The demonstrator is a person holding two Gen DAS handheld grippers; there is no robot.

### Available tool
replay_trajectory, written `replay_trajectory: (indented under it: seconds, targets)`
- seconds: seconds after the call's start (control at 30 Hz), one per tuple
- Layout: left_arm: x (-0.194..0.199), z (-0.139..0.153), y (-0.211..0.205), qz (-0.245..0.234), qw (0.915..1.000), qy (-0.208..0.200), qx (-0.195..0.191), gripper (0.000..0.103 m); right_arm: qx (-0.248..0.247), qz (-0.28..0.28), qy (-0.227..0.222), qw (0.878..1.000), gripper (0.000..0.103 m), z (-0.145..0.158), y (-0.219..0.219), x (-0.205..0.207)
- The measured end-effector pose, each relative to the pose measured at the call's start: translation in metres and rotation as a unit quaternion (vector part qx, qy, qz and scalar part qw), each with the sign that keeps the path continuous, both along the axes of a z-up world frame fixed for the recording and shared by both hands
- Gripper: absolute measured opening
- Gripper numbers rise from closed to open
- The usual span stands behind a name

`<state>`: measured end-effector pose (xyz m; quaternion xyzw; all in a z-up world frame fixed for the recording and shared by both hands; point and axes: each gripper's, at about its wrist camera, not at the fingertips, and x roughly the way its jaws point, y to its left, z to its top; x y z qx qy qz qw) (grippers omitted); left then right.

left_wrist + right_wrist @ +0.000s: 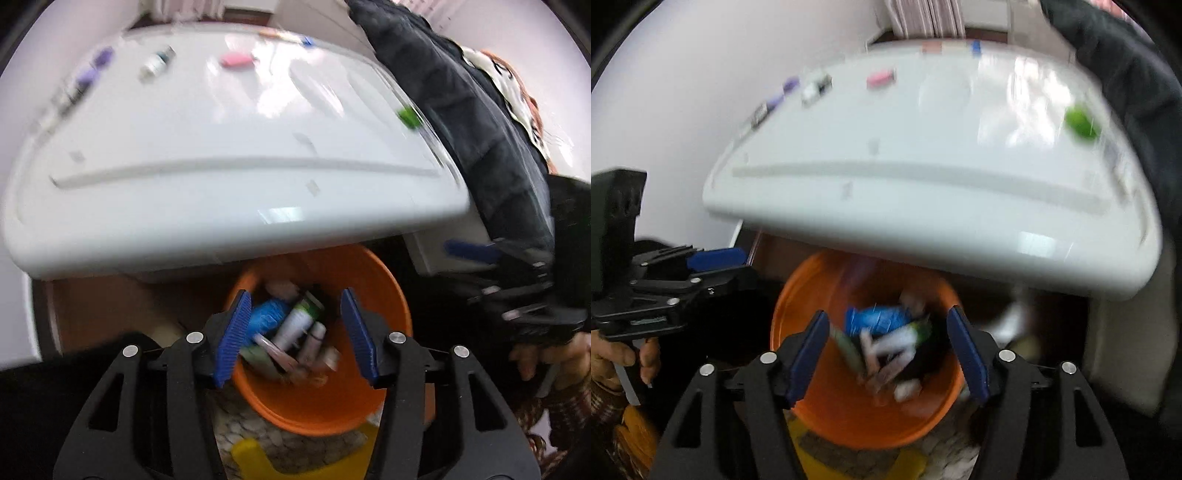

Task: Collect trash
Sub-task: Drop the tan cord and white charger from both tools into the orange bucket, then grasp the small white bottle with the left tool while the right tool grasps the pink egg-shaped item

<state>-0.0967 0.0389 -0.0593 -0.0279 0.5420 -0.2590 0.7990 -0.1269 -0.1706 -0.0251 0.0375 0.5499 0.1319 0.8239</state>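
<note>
An orange bin (325, 398) (820, 280) stands on the floor below the table's near edge. It holds several pieces of trash, among them a crumpled blue thing (267, 314) (875, 319) and a white tube with green on it (295, 325) (897, 339). My left gripper (294, 295) hangs open above the bin, its blue pads apart and pressing on nothing. My right gripper (888, 313) is also open over the bin. Each gripper shows side-on in the other's view: the right gripper (517, 288) and the left gripper (701, 266). The pictures are blurred.
On the white table (221, 206) (923, 229) lie a pink item (234, 59) (881, 78), a purple item (98, 61), a small bottle (159, 62) and a green thing (408, 116) (1080, 122). A dark jacket (461, 110) hangs at the right. Something yellow (255, 454) lies beneath the bin.
</note>
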Motion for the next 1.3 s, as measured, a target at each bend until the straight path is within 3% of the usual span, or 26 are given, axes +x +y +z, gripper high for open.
replay_trajectory:
  seconds: [0.1,0.27,0.4,0.47,0.6,0.8,0.97,1.0,1.07,1.1,1.17,1.3]
  targets:
    - [0.028,0.02,0.011,0.029,0.999,-0.035,0.006,0.055,-0.011,0.003,-0.062,0.998,0.076,0.038,0.005,0.026]
    - [0.097,0.051,0.022,0.079,0.9907,-0.107,0.025,0.068,0.012,-0.003,-0.143,0.99,0.086,0.089,0.003,0.089]
    - [0.155,0.042,0.028,0.11,0.9889,-0.092,0.038,0.07,0.001,-0.017,-0.179,0.984,0.088,0.086,0.011,0.125]
    - [0.187,0.029,0.026,0.117,0.9893,-0.069,0.052,0.07,0.01,-0.023,-0.175,0.984,0.092,0.075,0.008,0.132]
    - [0.224,0.009,0.021,0.108,0.9884,-0.072,0.079,0.07,0.046,-0.019,-0.124,0.991,0.092,0.046,0.003,0.142]
    - [0.258,-0.016,0.013,0.099,0.985,-0.071,0.122,0.07,0.044,-0.029,-0.163,0.985,0.098,0.055,-0.002,0.135]
    - [0.26,-0.02,0.008,0.099,0.9825,-0.089,0.131,0.075,0.07,-0.054,-0.152,0.984,0.098,0.053,-0.015,0.133]
    - [0.258,-0.021,0.006,0.095,0.9805,-0.099,0.14,0.074,0.069,-0.058,-0.148,0.985,0.098,0.051,-0.015,0.133]
    - [0.251,-0.023,0.002,0.088,0.9773,-0.12,0.151,0.048,0.063,-0.066,-0.136,0.986,0.098,0.048,-0.016,0.135]
    - [0.25,-0.022,0.001,0.086,0.9791,-0.117,0.142,0.022,0.065,-0.066,-0.127,0.988,0.098,0.047,-0.016,0.137]
    - [0.245,-0.018,0.003,0.098,0.9839,-0.095,0.115,0.022,0.071,-0.06,-0.122,0.988,0.098,0.044,-0.014,0.138]
    - [0.225,-0.005,0.004,0.099,0.9872,-0.092,0.085,0.022,0.022,-0.042,-0.155,0.987,0.098,0.049,-0.002,0.133]
